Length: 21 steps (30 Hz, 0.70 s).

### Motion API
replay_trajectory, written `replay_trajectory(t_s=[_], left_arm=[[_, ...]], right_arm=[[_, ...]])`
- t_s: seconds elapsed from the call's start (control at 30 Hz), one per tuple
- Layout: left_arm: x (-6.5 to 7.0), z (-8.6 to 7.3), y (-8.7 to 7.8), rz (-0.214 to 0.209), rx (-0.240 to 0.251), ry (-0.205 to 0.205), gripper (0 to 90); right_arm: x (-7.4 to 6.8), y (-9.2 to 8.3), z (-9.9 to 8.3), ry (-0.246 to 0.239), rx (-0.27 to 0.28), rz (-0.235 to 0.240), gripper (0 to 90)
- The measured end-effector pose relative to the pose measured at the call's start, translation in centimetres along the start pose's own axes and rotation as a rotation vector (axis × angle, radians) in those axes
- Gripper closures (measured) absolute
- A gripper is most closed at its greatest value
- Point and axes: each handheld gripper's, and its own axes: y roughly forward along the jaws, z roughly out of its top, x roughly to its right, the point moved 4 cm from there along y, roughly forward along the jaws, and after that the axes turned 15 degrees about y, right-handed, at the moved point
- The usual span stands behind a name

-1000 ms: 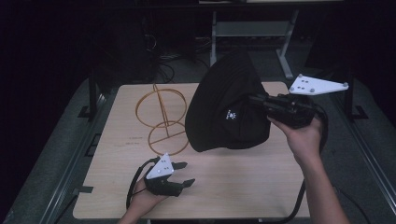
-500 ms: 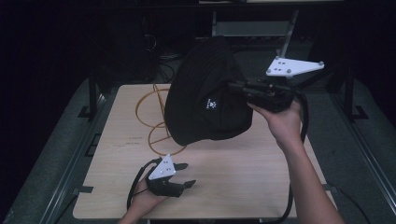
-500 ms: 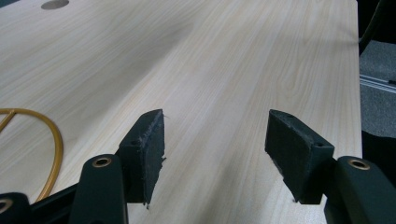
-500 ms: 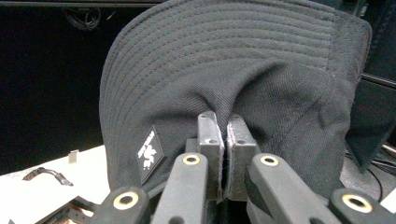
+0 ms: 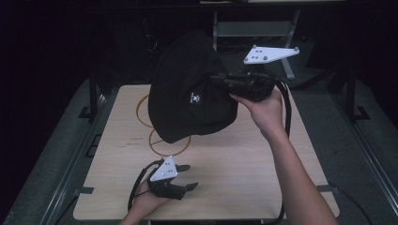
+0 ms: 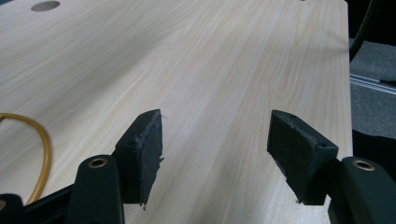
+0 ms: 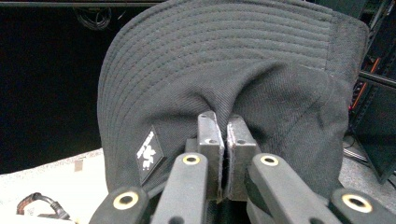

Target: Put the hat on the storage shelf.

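Since 1 second ago the right gripper has carried the black bucket hat up and toward the left and far side of the table, so the hat now hangs over the far-left part of the wooden top, above the orange wire stand and clear of the surface. The left gripper has stayed put near the near-left edge, and its jaws have just been opening a little further with nothing between them; in the left gripper view they stand spread over bare wood.

In the right gripper view the 2 jaws are pressed together on a fold of the hat's crown fabric, which bunches around them, with the small white logo tag just left of the pinch. The brim hangs down and slightly toward the person.

The step in hand looks like the carry: bringing the hat over the stand. The next move probably calls for lowering the hat so its hollow opening settles over the top ring of the stand. The 1-point pinch lets the hat sag, so the open left gripper may need to steady the brim.
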Motion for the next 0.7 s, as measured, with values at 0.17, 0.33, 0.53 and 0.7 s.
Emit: replay_trajectory(t_s=[0.17,0.33,0.53,0.7], left_arm=[[-0.1,0.0,0.0,-0.002,-0.008,0.001,33.4],[-0.3,-0.2,-0.1,0.005,-0.009,-0.002,32.5],[-0.4,-0.2,-0.2,0.006,-0.007,0.006,32.5],[-0.4,-0.1,-0.1,-0.001,-0.003,0.002,32.5]], right_arm=[[-0.2,1.1,0.7,-0.005,-0.005,0.008,87.0],[-0.2,1.8,1.1,-0.002,-0.009,0.011,87.0],[-0.2,2.9,1.6,-0.002,-0.018,0.016,87.0],[-0.3,3.9,2.1,-0.014,-0.033,0.017,87.0]])
